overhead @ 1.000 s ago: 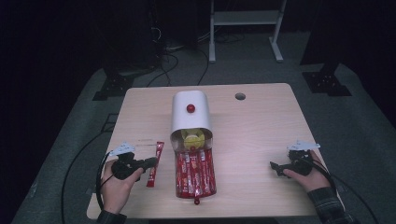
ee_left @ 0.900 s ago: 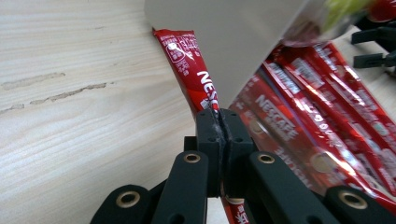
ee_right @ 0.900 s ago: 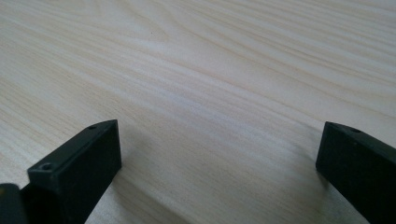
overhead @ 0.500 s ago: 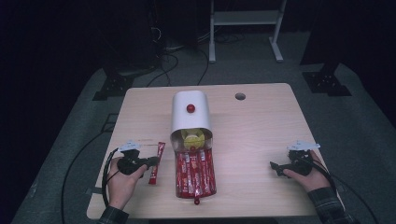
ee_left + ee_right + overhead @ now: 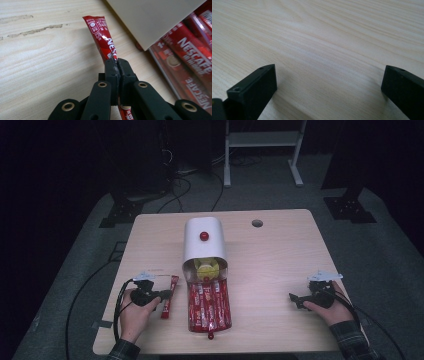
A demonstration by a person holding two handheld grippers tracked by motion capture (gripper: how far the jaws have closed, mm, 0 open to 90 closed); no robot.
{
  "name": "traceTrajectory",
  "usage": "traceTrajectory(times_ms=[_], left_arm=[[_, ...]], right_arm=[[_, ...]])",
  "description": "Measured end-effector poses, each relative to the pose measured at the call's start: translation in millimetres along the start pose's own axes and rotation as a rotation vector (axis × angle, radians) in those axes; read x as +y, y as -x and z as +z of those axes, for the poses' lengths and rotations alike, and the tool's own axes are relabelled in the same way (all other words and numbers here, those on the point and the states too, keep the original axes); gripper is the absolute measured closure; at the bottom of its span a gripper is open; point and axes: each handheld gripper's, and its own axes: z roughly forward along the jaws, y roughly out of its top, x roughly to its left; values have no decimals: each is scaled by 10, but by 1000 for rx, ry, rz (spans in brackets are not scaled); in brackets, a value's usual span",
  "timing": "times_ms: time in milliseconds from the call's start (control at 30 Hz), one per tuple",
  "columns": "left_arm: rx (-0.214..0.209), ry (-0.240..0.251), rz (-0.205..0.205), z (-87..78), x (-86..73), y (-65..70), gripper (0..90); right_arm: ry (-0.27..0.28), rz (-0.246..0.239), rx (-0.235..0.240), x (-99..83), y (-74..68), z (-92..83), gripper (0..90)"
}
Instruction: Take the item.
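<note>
We are pinching a slim red foil coffee-stick sachet point(image 5: 102, 37) between the pressed-together jaws of our left gripper point(image 5: 116, 62), taking it near its middle so that the upper half is sticking out straight ahead of the jaws and over the pale wooden table point(image 5: 37, 62). We are judging it light, thin and limp, with a slick skin that could slide, so a firm nip across its flat width is serving us better than a hold on the loose sealed end. Its lower half is running down behind the jaws, so we are not making out whether it is touching the wood. Just beyond the jaws to the right, a clear tray of matching red sachets point(image 5: 209, 306) is lying under the mouth of a white rounded dispenser box point(image 5: 203, 240), which is hiding the sticks inside. Well across the table, our right gripper point(image 5: 296, 298) is resting with jaws spread, nothing between them.
</note>
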Motion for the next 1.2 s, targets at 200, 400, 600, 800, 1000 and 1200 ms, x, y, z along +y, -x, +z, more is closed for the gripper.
traceTrajectory(times_ms=[200,400,600,800,1000,1200], left_arm=[[7,-22,7,54,-19,-7,865],[17,-17,9,50,-22,-10,756],[45,16,24,-18,-8,-36,569],[115,60,54,-117,-29,-140,341],[172,84,57,-208,-91,-281,242],[251,10,45,-248,-181,-436,187]], right_arm=[[0,0,0,0,0,0,0],[0,0,0,0,0,0,0],[0,-1,0,0,1,0,0],[1,-2,-1,0,1,0,0],[0,-3,0,-4,3,-5,0],[0,-4,0,-4,3,-5,0]])
